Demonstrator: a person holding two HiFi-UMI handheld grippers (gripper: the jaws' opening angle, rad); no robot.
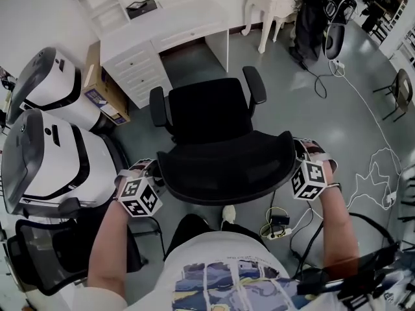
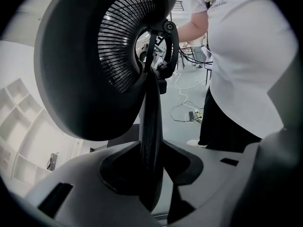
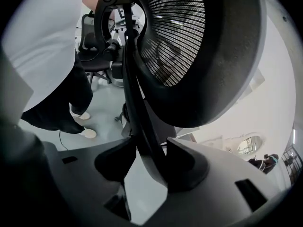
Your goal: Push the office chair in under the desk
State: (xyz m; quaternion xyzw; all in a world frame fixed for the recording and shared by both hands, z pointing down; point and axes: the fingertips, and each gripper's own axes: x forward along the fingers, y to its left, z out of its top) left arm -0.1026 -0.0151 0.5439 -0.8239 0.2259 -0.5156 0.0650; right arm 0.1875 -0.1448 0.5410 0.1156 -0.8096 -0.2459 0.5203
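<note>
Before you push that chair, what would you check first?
1. Left gripper clamped on backrest rim: ok.
2. Right gripper clamped on the other side: ok.
3. Chair lined up with desk opening: ok, roughly.
4. Nothing between chair and desk: ok.
5. Armrests fit under desk: cannot tell.
6. Power strip away from wheels: cannot tell, wheels hidden.
</note>
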